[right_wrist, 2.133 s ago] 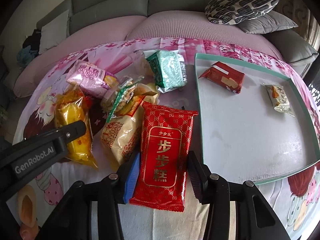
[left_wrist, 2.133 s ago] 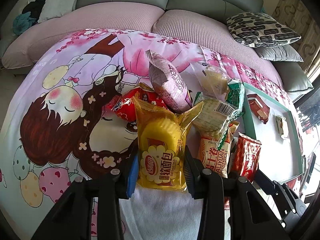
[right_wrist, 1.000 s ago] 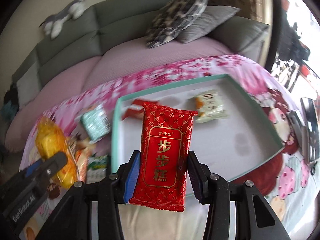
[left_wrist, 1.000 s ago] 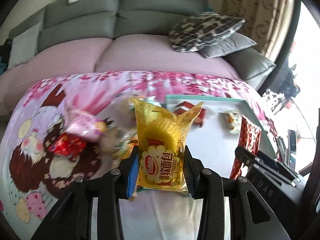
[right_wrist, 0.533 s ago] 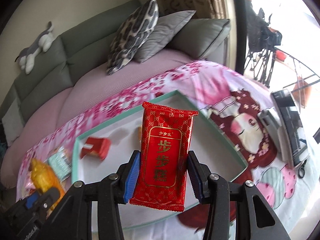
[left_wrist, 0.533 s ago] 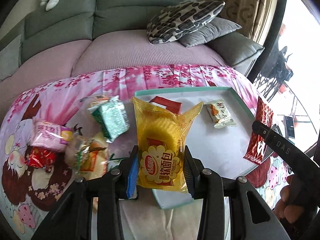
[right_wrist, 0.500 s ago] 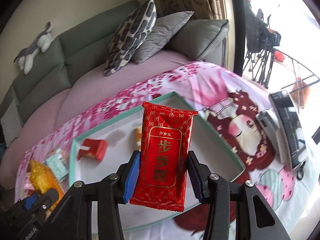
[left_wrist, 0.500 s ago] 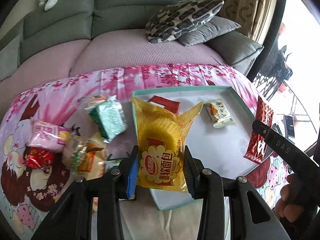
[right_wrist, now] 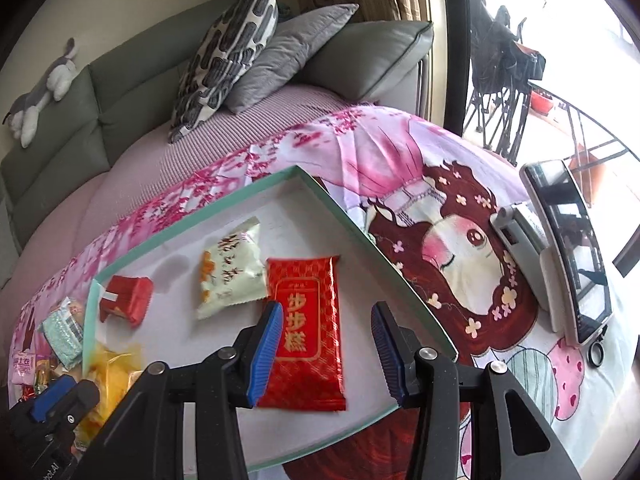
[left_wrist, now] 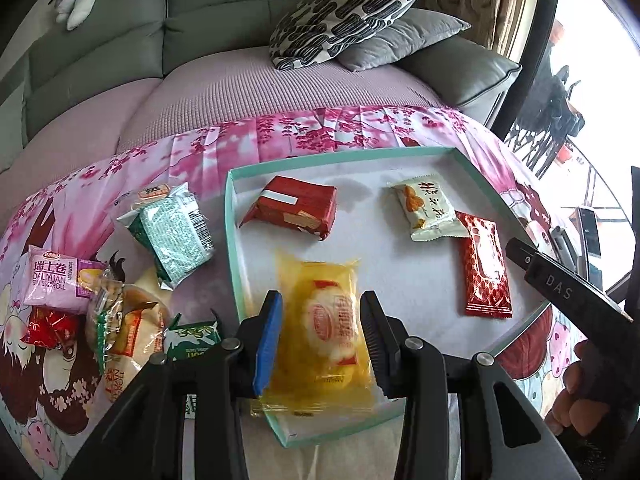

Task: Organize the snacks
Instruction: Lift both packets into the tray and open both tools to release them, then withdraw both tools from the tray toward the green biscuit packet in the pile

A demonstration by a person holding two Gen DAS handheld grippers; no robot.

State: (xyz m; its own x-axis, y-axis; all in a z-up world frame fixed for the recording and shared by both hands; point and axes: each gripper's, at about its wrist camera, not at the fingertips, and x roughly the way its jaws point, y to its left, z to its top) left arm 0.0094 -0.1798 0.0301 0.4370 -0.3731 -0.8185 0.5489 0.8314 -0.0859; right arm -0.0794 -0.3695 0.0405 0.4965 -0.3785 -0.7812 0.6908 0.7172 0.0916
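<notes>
A white tray with a teal rim (left_wrist: pixel 230 240) lies on the pink cartoon cloth. A yellow bread packet (left_wrist: pixel 324 320), slightly blurred, rests on the tray's near left corner and overhangs the front edge. My left gripper (left_wrist: pixel 320 296) hovers over it, open, its pads off the wrapper. The red cake packet (right_wrist: pixel 308 332) lies flat by the tray's right rim (right_wrist: pixel 360 232). My right gripper (right_wrist: pixel 328 306) stands open above it, with a clear gap at the right pad. A red-brown snack (left_wrist: pixel 292 208) and a white packet (left_wrist: pixel 428 206) lie further back in the tray.
Loose snacks sit left of the tray: a green packet (left_wrist: pixel 172 232), a pink roll (left_wrist: pixel 56 280), a bread bag (left_wrist: pixel 124 328) and a small red pack (left_wrist: pixel 48 326). A phone on a stand (right_wrist: pixel 568 252) is right of the tray. A sofa with cushions (left_wrist: pixel 344 12) lies behind.
Both packets have left the jaws and now lie on the tray. Both grippers have sunk closer to the tray and shifted a little to the right.
</notes>
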